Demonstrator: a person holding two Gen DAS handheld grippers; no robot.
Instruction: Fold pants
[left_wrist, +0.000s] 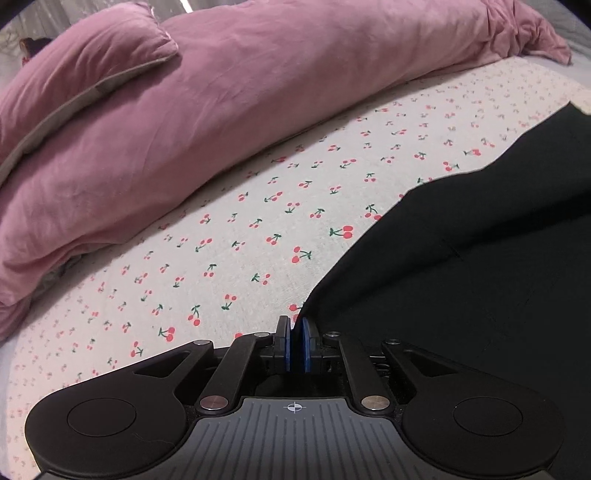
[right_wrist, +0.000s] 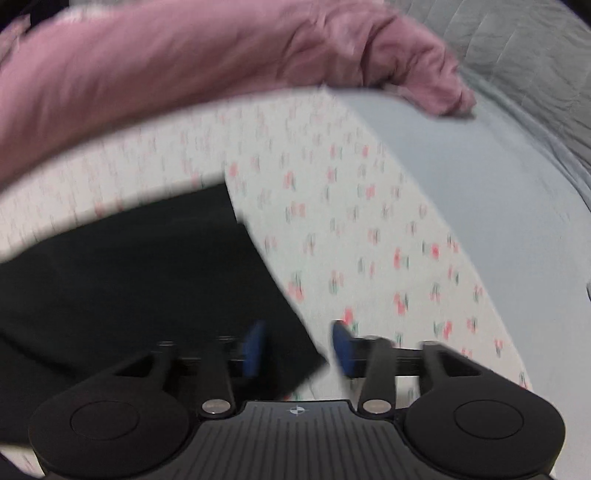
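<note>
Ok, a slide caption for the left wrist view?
Left gripper shut on the black pants edge, over a cherry-print sheet beside a pink duvet.

You had a bed with a cherry-print sheet (left_wrist: 236, 236); on it lay the black pants (left_wrist: 480, 258), and beyond them a pink duvet (left_wrist: 258, 92).

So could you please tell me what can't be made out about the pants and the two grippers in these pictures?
- Left wrist view: black pants run off the right and bottom edges, so their full shape is unknown.
- Left gripper: jaws shut at the pants' edge; whether fabric is pinched is unclear.
- Right wrist view: motion blur smears the right gripper and cherry-print sheet; the jaws stand open at a pants corner, contact unclear.
</note>
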